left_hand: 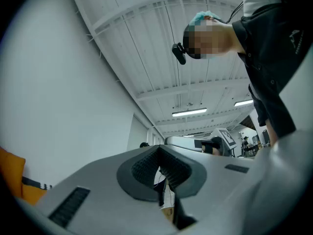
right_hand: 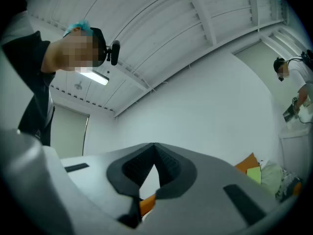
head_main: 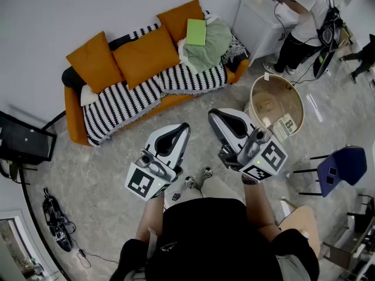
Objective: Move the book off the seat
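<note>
A green book (head_main: 196,31) lies on a pale green blanket (head_main: 214,45) at the right end of the orange sofa (head_main: 73,113), leaning on an orange cushion (head_main: 183,17). A striped throw (head_main: 126,101) covers the seat. Both grippers are held over the floor in front of the sofa, well short of the book. My left gripper (head_main: 183,127) is shut with nothing in it, its tips meeting in the left gripper view (left_hand: 157,148). My right gripper (head_main: 213,115) is also shut and empty (right_hand: 154,145). The book (right_hand: 254,174) shows small at the lower right of the right gripper view.
A round wooden table (head_main: 276,101) stands right of the sofa. Beyond it a person (head_main: 304,16) works at a white counter (head_main: 258,19). A blue chair (head_main: 345,164) is at the right, a black screen (head_main: 23,139) and cables (head_main: 55,221) at the left.
</note>
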Motion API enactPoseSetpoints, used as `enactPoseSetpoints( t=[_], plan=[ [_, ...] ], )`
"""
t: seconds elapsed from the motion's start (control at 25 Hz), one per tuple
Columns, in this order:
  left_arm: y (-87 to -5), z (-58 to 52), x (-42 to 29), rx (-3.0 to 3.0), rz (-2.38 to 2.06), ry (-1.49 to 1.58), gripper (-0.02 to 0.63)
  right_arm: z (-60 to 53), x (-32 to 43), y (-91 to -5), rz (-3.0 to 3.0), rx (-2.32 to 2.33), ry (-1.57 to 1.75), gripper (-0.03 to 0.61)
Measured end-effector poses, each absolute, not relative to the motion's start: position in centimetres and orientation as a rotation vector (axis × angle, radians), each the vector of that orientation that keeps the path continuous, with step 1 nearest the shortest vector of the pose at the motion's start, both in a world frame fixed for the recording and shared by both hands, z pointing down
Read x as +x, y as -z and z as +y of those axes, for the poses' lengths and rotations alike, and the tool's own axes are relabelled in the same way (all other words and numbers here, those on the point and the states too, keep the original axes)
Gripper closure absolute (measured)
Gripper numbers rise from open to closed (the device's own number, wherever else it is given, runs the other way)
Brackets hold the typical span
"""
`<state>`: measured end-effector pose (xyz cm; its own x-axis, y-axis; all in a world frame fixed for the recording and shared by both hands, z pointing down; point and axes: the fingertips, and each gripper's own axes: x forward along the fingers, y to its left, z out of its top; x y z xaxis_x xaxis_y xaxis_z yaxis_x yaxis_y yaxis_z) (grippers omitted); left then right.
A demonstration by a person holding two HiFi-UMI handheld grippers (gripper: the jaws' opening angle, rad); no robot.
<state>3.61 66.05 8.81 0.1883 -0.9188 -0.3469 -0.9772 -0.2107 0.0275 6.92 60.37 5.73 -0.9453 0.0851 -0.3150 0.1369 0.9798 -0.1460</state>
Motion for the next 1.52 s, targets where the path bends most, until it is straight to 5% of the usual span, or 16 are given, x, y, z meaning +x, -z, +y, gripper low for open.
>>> enactPoseSetpoints(
  t=[1.52],
  plan=[
    [-9.9, 46.3, -4.5, -2.294, 1.872, -0.250, 0.603, 40.5, -3.1, -8.3, 2.792, 0.249, 0.335, 0.563]
  ],
)
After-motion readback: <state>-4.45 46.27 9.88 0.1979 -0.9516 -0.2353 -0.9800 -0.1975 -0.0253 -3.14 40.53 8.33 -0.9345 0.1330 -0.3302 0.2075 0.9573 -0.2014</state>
